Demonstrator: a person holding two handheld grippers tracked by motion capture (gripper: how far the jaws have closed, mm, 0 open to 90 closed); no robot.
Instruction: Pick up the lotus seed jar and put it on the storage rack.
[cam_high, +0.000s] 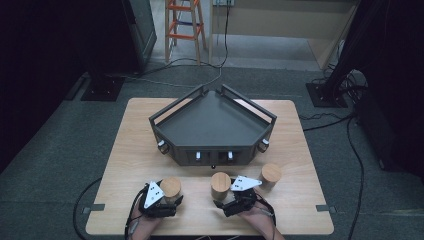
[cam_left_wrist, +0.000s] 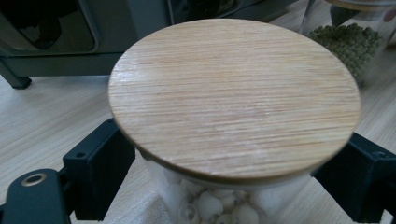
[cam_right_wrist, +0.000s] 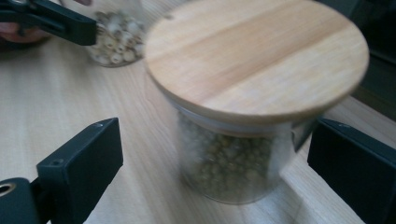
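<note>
1. My left claw (cam_high: 172, 199) pinches the jar of white pieces (cam_high: 170, 189) at the near left of the surface (cam_high: 125, 165), jaws pressed on its glass under the wooden lid.
2. My right claw (cam_high: 223, 200) stands spread around the jar of green beans (cam_high: 220, 185) at near centre, clear gaps either side.
3. A third jar (cam_high: 271, 175) stands to the right, the dark tray (cam_high: 212, 125) beyond.

L gripper (cam_high: 172, 200) fingers clamped, R gripper (cam_high: 223, 199) fingers spread wide
</note>
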